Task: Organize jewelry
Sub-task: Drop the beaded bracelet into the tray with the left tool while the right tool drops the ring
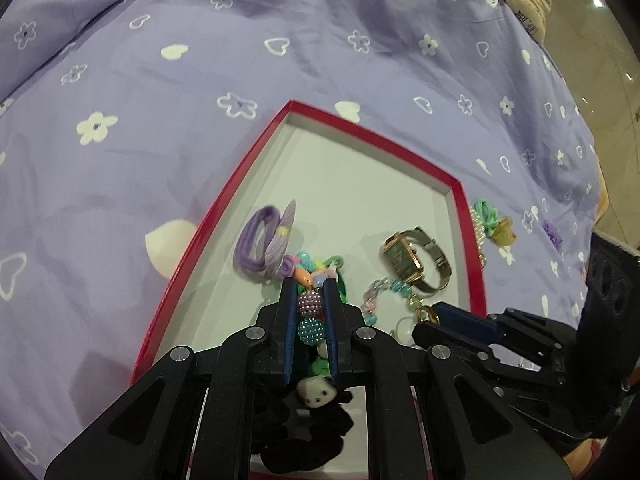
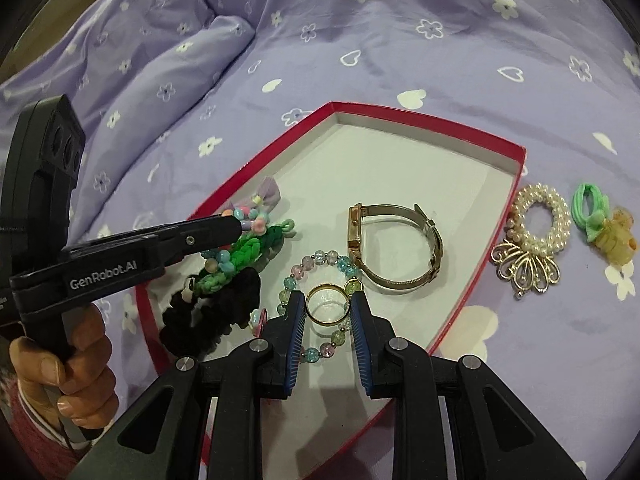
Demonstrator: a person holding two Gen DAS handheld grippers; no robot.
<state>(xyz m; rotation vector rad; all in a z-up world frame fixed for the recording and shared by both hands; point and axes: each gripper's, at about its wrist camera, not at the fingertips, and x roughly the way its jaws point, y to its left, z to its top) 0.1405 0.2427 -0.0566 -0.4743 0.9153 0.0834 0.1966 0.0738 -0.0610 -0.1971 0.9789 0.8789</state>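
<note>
A red-rimmed white tray lies on the bed. My left gripper is shut on a colourful beaded bracelet over the tray's near left part; it also shows in the right wrist view. My right gripper holds a gold ring between its pads, just above a pastel bead bracelet. In the tray lie a gold watch, a purple hair tie, a green braided band and a black panda scrunchie.
Right of the tray on the purple flowered sheet lie a pearl scrunchie, a gold fan brooch and a green hair tie with a yellow charm. A pillow sits far left.
</note>
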